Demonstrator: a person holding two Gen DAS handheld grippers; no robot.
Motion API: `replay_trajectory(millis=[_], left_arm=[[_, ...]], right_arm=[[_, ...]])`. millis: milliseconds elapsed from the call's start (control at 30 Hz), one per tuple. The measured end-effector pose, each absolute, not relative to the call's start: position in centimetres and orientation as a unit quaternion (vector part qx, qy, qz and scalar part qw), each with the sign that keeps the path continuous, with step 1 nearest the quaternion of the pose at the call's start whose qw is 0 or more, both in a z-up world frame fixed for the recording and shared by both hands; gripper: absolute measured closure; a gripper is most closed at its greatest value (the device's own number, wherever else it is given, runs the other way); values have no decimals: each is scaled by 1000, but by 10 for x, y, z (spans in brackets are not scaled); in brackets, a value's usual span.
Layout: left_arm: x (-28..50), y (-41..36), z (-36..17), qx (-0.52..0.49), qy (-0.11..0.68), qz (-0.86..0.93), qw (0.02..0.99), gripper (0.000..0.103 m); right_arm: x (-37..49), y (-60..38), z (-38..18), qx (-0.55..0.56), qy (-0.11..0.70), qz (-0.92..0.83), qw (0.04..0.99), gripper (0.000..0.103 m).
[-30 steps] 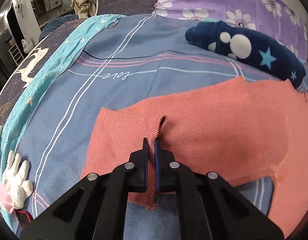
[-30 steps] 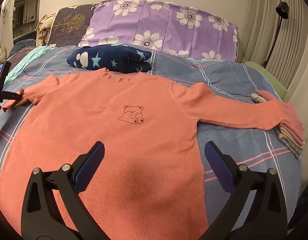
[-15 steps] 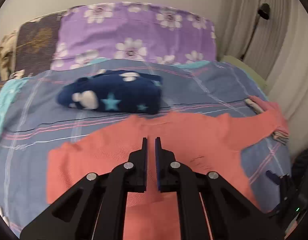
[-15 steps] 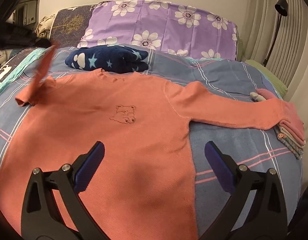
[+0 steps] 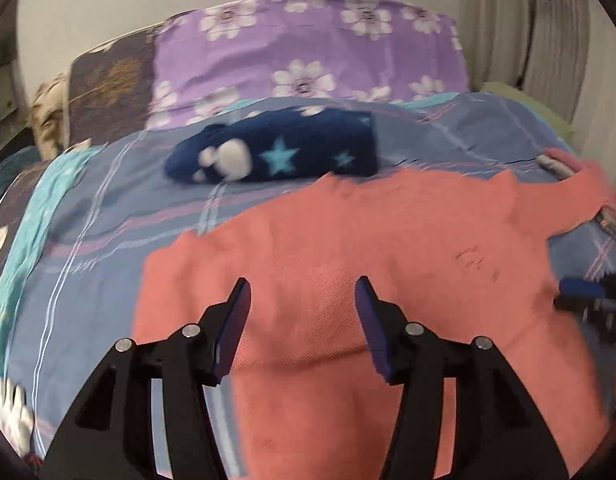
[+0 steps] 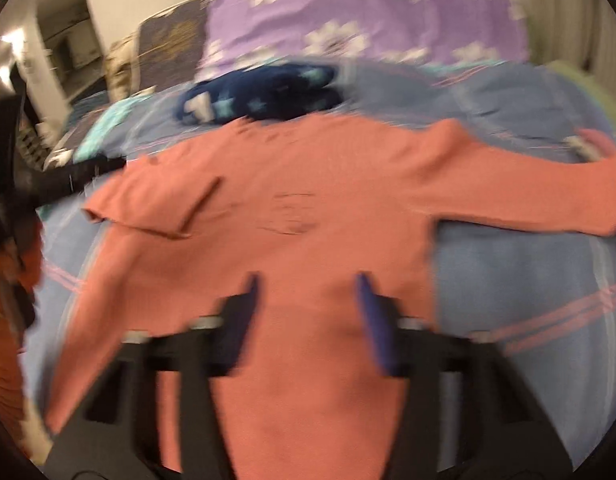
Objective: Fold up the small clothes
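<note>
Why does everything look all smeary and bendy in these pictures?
Right wrist view: heavy motion blur smears the salmon shirt, the navy star blanket and the right gripper. Left wrist view: milder blur, the left gripper fairly crisp. Both fisheye views curve the bed.

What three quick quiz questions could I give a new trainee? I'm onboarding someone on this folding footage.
1. True or false: the left gripper is shut on the coral shirt.
2. Which sleeve already lies folded across the shirt's chest? A) the folded sleeve on the image-left side of the right wrist view, B) the outstretched sleeve on the image-right side.
3. Fill in: the dark blue star-patterned bundle lies between the shirt's collar and the ____ floral pillow.

Key: 1 false, both grippers are open, the right gripper too; 2 A; 3 purple.
</note>
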State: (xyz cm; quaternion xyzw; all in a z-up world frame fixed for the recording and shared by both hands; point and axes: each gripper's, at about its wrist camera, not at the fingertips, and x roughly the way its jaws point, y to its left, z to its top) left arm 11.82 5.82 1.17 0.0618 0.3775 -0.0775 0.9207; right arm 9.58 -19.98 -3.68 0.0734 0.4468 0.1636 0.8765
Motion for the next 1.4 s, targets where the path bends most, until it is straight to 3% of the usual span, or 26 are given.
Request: replay_trajectory(millis=[167, 333, 433, 533, 567, 633, 667, 700, 733, 800, 1133, 1400], left_arm=[[91, 74, -15, 69, 396, -88, 911, 48], [92, 45, -25, 94, 392, -142, 904, 48], [103, 19, -30, 108, 390, -168, 899, 48], [115, 2, -39, 113, 405, -181, 889, 49], [117, 0, -43, 111, 409, -181, 887, 51], [126, -5, -51, 110, 425, -182, 880, 83], [131, -5, -56, 110, 432, -178, 877, 87], [132, -5, -57, 106, 432, -178, 878, 90], [133, -4, -56, 98, 430, -181, 879, 94], [132, -3, -49, 90, 423, -185, 882, 99], [138, -67, 36, 59, 346, -256, 901, 101], [138, -139, 24, 81, 354, -308, 880, 100]], right_arm=[[158, -157, -49, 129, 492, 244, 826, 77], [206, -128, -69, 203, 540, 254, 777, 67], [221, -115, -74, 196, 545, 240, 779, 46], [232, -107, -80, 201, 548, 235, 778, 42], [236, -104, -82, 205, 549, 239, 774, 43], [242, -95, -85, 196, 549, 243, 775, 53], [245, -91, -86, 186, 549, 242, 778, 64], [247, -87, -86, 169, 550, 239, 782, 86], [248, -86, -86, 159, 551, 238, 784, 98], [246, -92, -75, 161, 537, 249, 790, 99], [241, -168, 7, 113, 449, 217, 859, 99], [249, -251, -33, 144, 474, 131, 859, 99]])
